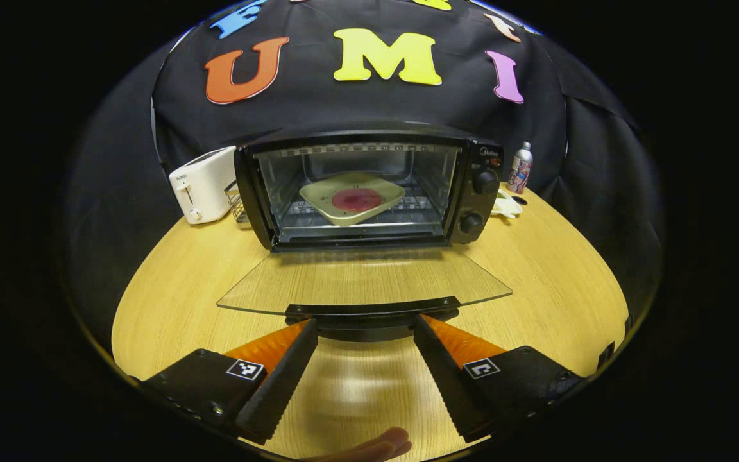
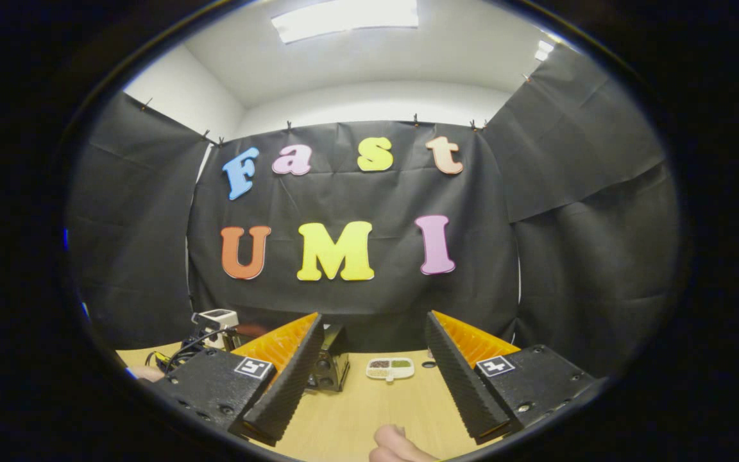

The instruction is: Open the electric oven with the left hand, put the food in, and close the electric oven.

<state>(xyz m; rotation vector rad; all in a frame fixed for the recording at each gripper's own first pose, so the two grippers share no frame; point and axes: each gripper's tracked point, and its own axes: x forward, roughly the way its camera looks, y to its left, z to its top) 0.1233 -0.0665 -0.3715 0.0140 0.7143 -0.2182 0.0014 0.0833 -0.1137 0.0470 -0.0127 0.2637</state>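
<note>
In my left gripper view the electric oven (image 1: pixel 369 189) stands on the wooden table (image 1: pixel 555 289) with its glass door (image 1: pixel 363 285) folded flat, and the plate of food (image 1: pixel 352 197) sits on the rack inside. My left gripper (image 1: pixel 365 330) is spread wide, fingers either side of the door handle (image 1: pixel 373 314), gripping nothing. My right gripper (image 2: pixel 374 343) hangs spread and empty above the table, a small compartment dish (image 2: pixel 390 367) beyond it.

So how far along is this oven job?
Mostly done, it seems. The oven door lies fully open and the plate of food already sits on the rack inside. The left gripper is open at the door's handle, fingers on either side, not clamped. The right gripper is open and holds nothing. Closing the door is what's left.
</note>
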